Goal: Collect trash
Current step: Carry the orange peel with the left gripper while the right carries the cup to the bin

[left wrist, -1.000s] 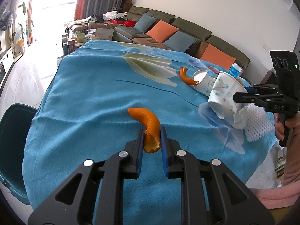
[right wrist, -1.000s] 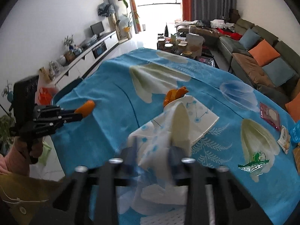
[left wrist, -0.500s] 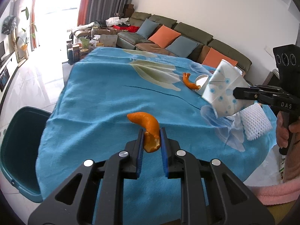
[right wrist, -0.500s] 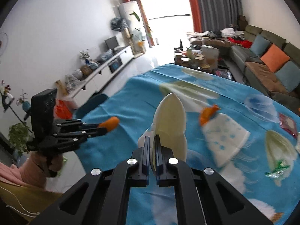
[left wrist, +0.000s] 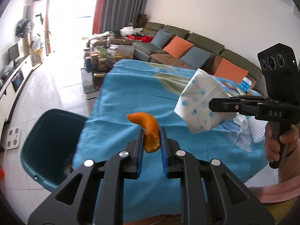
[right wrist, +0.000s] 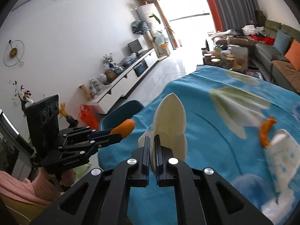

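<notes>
My left claw (left wrist: pixel 151 142) pinches the orange peel (left wrist: pixel 148 129) only by its end, my right claw (right wrist: pixel 152 148) clamps the flattened paper cup (right wrist: pixel 171 123), and either could slip short of the teal bin (left wrist: pixel 50 142).

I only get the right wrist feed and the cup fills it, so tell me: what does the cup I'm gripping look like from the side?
Observer: The left wrist view shows the paper cup squashed flat, white with blue dots, pinched in the right tongs above the blue tablecloth.
Operator: Is the bin open?
Observer: Yes, the teal bin stands open on the floor beside the table edge.
Operator: How is the left side holding its peel?
Observer: The left tongs pinch the lower end of the orange peel; its curved tip sticks out past the fingers.
</notes>
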Demonstrator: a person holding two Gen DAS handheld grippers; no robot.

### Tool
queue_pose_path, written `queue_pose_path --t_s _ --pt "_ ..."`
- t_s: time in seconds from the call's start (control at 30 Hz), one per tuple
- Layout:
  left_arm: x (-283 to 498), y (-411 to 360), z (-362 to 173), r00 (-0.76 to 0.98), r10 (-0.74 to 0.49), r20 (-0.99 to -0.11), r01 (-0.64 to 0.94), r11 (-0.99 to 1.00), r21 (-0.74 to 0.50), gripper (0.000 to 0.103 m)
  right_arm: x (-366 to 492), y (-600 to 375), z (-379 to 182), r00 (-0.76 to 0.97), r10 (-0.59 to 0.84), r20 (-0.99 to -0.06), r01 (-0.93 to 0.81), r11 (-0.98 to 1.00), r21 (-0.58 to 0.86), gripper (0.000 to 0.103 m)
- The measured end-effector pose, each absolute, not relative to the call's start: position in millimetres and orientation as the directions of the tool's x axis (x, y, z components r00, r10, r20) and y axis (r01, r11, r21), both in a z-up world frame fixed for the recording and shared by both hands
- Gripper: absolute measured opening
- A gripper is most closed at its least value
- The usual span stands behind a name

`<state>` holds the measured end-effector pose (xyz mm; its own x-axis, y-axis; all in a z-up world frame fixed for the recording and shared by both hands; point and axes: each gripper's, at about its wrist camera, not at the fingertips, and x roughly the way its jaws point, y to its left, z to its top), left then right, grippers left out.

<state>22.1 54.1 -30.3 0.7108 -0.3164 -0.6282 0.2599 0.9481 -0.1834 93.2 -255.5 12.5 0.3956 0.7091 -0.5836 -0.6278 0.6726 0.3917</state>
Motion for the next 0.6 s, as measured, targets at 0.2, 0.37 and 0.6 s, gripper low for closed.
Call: queue_pose_path --t_s 0.2,0.37,0.6 --pt "16.7 84.9 -24.1 0.740 -0.254 -0.622 0.187 0.967 -0.173 0.017 102.6 -219.6 15.5 0.345 0.749 -0.565 -0.672 0.618 0.408 0.004" --pt "12.3 103.8 -21.4 0.753 -0.220 -0.620 0.144 0.975 -0.171 0.017 109.8 -194.1 14.8 0.310 0.766 -0.563 -0.693 0.587 0.418 0.004" --pt "6.8 124.5 -19.6 0.763 -0.188 -0.618 0.102 0.980 -0.172 0.017 117.0 -170.5 12.6 0.273 0.778 -0.567 -0.710 0.560 0.427 0.004"
